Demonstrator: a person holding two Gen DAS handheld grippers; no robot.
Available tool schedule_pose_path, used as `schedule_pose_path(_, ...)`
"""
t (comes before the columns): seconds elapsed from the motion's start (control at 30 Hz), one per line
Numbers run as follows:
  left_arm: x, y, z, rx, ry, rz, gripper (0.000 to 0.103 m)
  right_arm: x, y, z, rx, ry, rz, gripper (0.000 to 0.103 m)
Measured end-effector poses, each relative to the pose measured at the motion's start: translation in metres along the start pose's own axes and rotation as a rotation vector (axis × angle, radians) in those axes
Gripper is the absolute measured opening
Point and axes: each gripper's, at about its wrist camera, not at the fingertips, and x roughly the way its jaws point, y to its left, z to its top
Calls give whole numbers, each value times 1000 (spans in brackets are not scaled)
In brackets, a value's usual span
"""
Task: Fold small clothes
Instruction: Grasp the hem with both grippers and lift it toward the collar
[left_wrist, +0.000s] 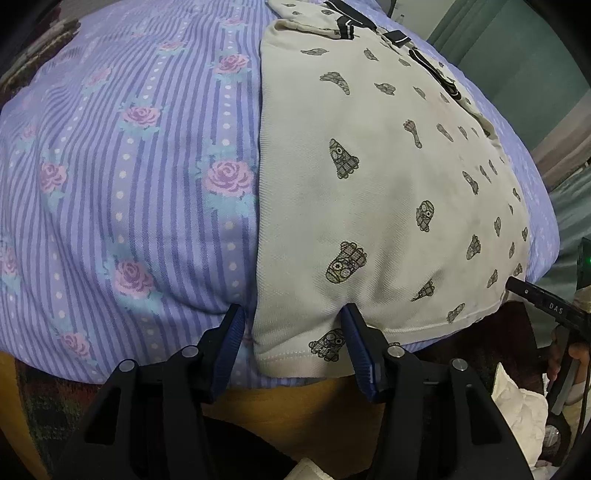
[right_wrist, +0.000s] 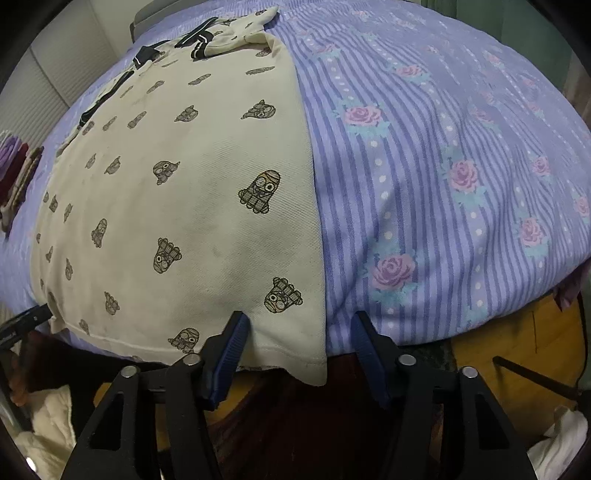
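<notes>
Blue-padded jaws of the left gripper (left_wrist: 293, 321) stand apart around the shirt's (left_wrist: 369, 184) near left hem corner, not pinching. The right gripper (right_wrist: 297, 328) likewise straddles the right corner, where the hem overhangs the sheet (right_wrist: 443, 184). Beyond, bare striped sheet flanks the flat shirt; its collar lies farthest.

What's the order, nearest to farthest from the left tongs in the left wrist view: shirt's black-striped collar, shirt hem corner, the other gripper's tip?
1. Hem corner: between the left tongs, bottom centre.
2. Other gripper's tip: right edge, at the hem's far end.
3. Black-striped collar: top of the shirt, far end.
</notes>
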Motion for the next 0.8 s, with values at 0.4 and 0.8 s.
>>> schedule_pose_path(0.4,-39,-19,-6,56,-87,-28,8,-28,-12,-14,22,-24,111,7)
schedule_pose_path(0.8,-136,-53,23,72,-368,-98,8,-124,-19,-3,138,-292,368,6)
